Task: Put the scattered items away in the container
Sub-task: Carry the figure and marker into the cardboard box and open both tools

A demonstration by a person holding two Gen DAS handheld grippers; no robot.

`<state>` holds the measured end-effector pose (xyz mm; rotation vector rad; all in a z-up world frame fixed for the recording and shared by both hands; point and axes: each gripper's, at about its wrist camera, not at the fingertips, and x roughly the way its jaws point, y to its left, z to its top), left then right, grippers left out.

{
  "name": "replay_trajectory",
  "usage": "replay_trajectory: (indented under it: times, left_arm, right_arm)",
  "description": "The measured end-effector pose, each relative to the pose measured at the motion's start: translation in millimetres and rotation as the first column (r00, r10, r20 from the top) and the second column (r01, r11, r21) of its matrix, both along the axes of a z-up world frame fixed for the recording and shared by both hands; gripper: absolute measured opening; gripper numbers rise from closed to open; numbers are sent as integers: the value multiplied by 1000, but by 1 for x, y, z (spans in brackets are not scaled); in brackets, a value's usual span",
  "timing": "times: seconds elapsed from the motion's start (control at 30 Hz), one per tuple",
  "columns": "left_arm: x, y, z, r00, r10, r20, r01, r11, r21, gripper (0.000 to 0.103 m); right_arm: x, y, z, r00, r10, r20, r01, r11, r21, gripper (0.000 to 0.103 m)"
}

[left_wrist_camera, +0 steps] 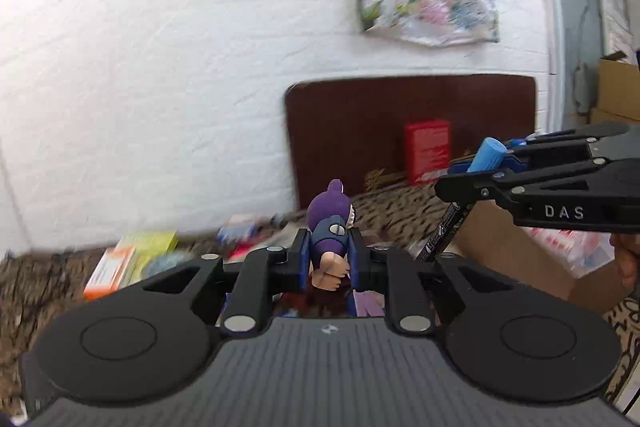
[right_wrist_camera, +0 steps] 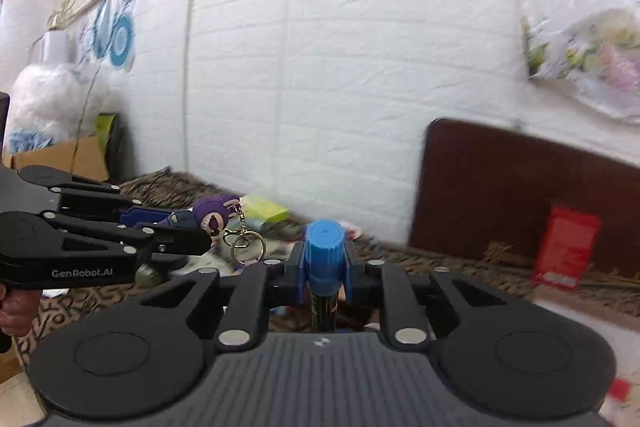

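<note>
Left gripper (left_wrist_camera: 330, 259): fingers clamped on the purple figure keychain (left_wrist_camera: 330, 227), held up above the leopard-print bed (left_wrist_camera: 396, 207).
Right gripper (right_wrist_camera: 325, 267): fingers clamped on a black marker with a blue cap (right_wrist_camera: 323, 251), cap pointing up.
Keychain ring (right_wrist_camera: 247, 247): hangs beneath the figure.
Cardboard box (left_wrist_camera: 512, 251): below the right gripper.
Red box (left_wrist_camera: 426, 151): farther off, upright against the brown board (left_wrist_camera: 360, 123).

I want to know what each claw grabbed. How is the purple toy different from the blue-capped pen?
The purple toy is a small figure with a face and a gold keyring; the pen is a long dark stick with a blue cap. The toy sits in the left gripper, the pen in the right gripper. The toy looks short and chunky, the pen slim. Both are clamped between blue fingers, lifted off the patterned surface.
</note>
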<state>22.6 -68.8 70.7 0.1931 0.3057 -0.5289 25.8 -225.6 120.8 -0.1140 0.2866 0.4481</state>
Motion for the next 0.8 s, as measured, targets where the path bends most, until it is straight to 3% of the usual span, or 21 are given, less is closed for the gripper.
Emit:
replay_trajectory:
  times: [0.17,0.33,0.5,0.67,0.8]
  left_arm:
    - [11,-63,25,988,-146,44,147,989,-15,20]
    - [19,-133,30,956,-290,49,293,954,-60,20]
    - [27,-196,7,923,-385,-7,384,922,-54,20]
    - [34,-231,-25,918,-393,-61,394,919,18,20]
    - [38,-233,-40,920,-382,-89,388,920,61,20]
  right_arm:
    - [-10,-64,29,989,-138,57,138,990,-3,16]
    - [-23,-128,34,955,-291,60,293,956,-29,17]
    - [-27,-191,6,901,-434,-13,434,901,-22,17]
    - [-23,-226,-32,852,-516,-95,517,856,-10,17]
    - [-21,-236,-51,834,-533,-139,539,842,5,17]
